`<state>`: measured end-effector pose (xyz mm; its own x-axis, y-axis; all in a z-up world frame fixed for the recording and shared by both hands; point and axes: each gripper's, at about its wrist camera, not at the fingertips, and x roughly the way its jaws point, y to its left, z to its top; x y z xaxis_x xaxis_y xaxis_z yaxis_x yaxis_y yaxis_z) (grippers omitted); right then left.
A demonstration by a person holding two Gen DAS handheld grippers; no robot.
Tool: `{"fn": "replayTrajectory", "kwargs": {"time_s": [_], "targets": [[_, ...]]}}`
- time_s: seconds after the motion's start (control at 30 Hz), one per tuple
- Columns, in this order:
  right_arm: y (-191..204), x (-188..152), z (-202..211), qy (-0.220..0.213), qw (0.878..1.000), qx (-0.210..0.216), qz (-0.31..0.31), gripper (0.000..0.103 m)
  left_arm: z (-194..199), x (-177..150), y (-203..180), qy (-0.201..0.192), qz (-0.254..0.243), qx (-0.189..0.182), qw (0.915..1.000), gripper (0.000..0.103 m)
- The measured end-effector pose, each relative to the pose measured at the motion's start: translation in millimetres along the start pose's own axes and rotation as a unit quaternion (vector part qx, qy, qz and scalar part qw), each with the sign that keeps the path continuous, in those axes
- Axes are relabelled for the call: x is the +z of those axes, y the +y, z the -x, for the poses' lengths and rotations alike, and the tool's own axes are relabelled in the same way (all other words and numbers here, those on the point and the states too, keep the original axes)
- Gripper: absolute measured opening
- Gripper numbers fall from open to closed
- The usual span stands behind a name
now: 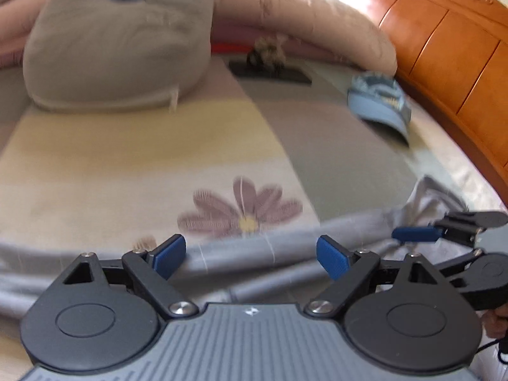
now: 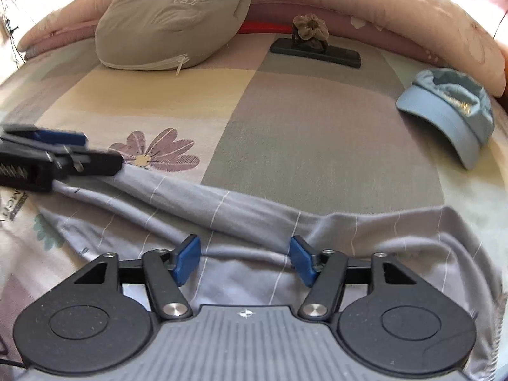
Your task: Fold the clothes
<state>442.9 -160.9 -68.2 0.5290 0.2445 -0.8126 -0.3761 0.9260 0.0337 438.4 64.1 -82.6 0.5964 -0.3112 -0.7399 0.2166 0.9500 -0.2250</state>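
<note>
While both tools [image 1: 250, 257] [image 2: 243, 260] gape, grey garment [image 2: 254, 219] (bunched) runs left-right across bedspread [image 2: 285, 120].

Left tool [image 1: 250, 257] & right tool [image 2: 244, 260]: black linkages, blue pads, silver screws, ribbed grey base.

Stitched in pale script on the grey-beige cushion [image 2: 173, 20] near the far edge of the bed: "cat", readable from the right wrist view only; blurred beyond reading from the left wrist view. Dark cursive lettering on the pink quilt [image 2: 397, 6] rolled along the far edge, cut off and turned sideways, not legible. Gold embroidery on the front of the blue cap [image 2: 451, 108] toward the bed's right edge, too small to make out. Printed dark label on the bedsheet [image 2: 14, 203] at the left edge, sideways and partly hidden, letters unclear.
</note>
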Motion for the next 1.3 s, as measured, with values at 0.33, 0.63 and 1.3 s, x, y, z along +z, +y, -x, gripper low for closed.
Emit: {"fn": "replayTrajectory", "kwargs": {"time_s": [0.33,0.63,1.3], "targets": [[-25.9,43.1,17.8,-0.048,0.994,0.086,0.042,0.050,4.2,-16.1,-7.9,-0.004,-0.015,0.018,0.9997,0.091],[-17.1,61.2,-34.6,0.003,0.981,0.151,0.122,0.038,18.4,-23.5,-8.6,-0.008,-0.015,0.025,0.9995,0.091],[11.5,56.9,-22.6,-0.032,0.966,0.119,0.228,0.007,32.9,-28.3,-8.6,-0.008,-0.018,0.035,0.9992,0.092]]}}
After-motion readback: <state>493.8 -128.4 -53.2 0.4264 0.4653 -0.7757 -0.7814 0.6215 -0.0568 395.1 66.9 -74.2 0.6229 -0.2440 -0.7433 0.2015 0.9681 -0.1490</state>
